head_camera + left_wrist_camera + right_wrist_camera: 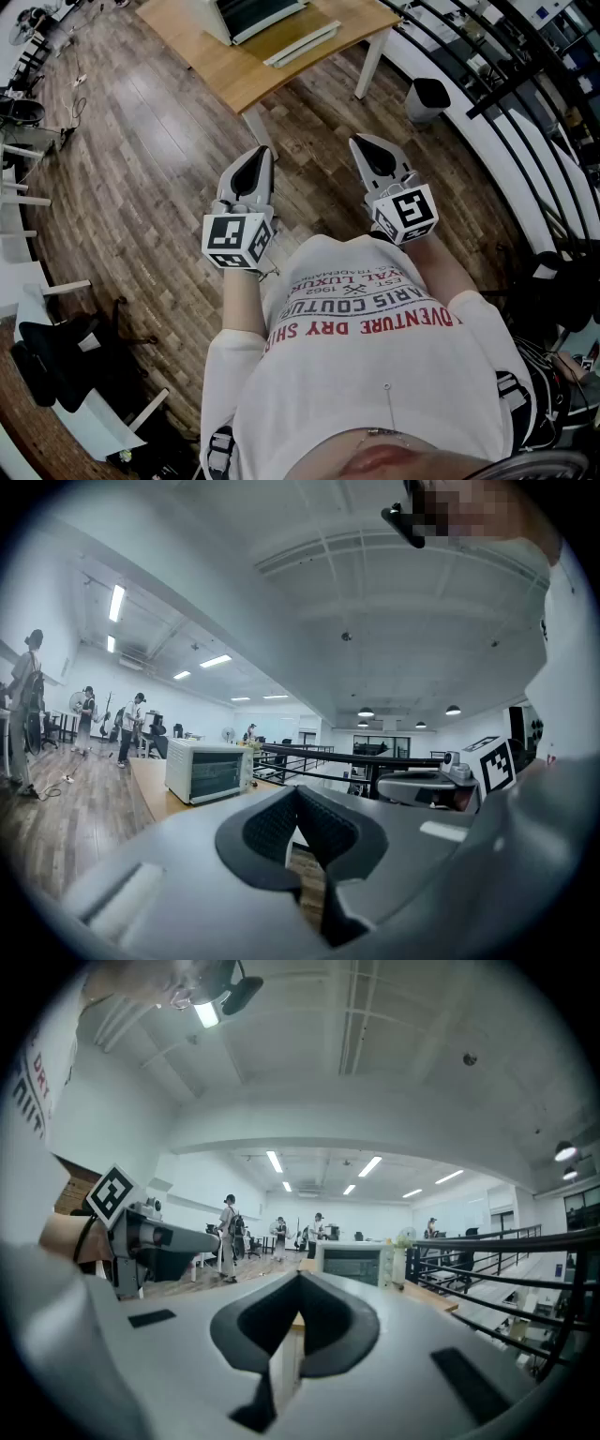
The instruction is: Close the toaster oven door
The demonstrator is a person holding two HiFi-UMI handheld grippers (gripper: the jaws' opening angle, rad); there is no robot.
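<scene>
While the left claw [255,156] and right claw [362,143] both sit pinched shut and empty at the near end, the toaster oven [208,771] stands far off on the wooden counter [217,67]; its door [217,775] is likely light, stiff, hinged glass, so push the top edge or handle, no squeezing.

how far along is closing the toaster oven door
Done, it seems: in both gripper views the toaster oven shows its door upright against the front, apparently shut. In hand: nothing. The left gripper and right gripper are both shut and empty, held near the person's chest, well away from the wooden table. Left: nothing obvious.
</scene>
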